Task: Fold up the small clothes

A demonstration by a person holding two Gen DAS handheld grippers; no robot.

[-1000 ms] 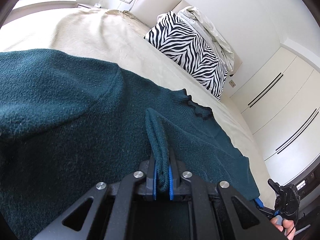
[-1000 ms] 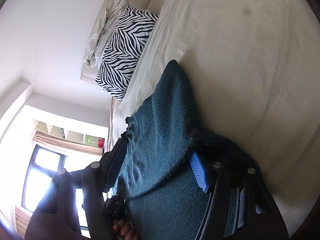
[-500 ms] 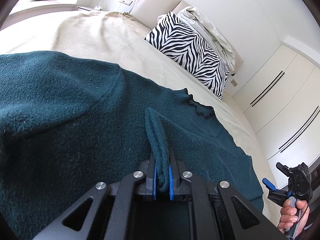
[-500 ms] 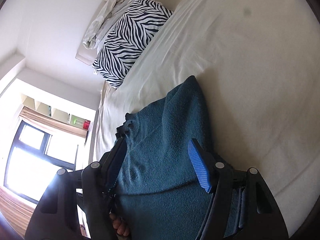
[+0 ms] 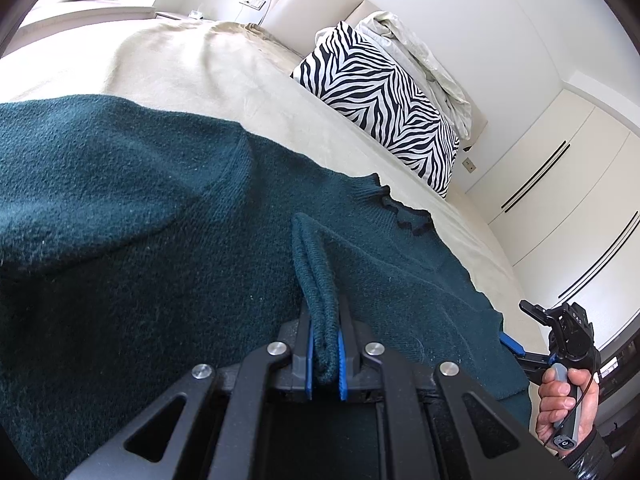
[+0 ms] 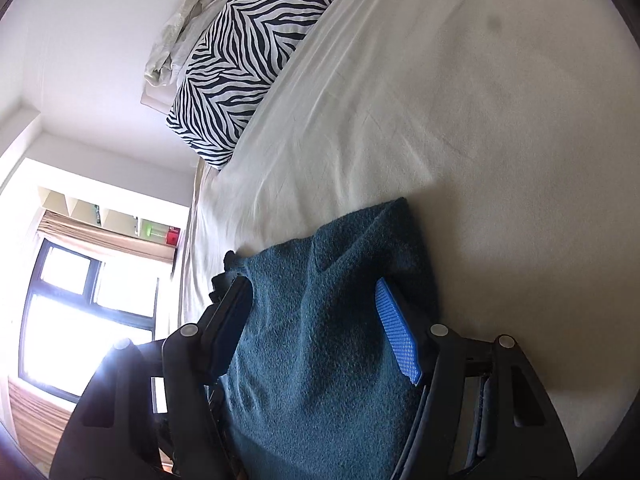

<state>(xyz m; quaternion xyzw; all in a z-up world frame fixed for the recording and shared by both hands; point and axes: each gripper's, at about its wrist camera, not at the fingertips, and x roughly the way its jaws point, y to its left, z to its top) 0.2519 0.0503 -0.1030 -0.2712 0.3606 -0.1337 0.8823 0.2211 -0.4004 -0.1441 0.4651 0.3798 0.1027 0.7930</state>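
A dark teal knit sweater (image 5: 140, 220) lies spread on the cream bed, its frilled collar (image 5: 404, 216) toward the pillow. My left gripper (image 5: 324, 360) is shut on a pinched ribbed fold of the sweater (image 5: 312, 280). My right gripper (image 6: 320, 320) is open, its blue pad (image 6: 398, 340) and dark finger (image 6: 232, 312) either side of the sweater (image 6: 328, 340) without clamping it. It also shows in the left wrist view (image 5: 560, 336), held in a hand off the sweater's right edge.
A zebra-striped pillow (image 5: 380, 96) and a crumpled white duvet (image 5: 420, 52) lie at the headboard. The cream bedsheet (image 6: 460, 120) stretches beyond the sweater. White wardrobes (image 5: 568, 200) stand to the right, a window (image 6: 80, 312) to the left.
My right gripper has let go of the sweater's edge, opened, and pulled back off the right side. My left gripper keeps its hold and has barely moved.
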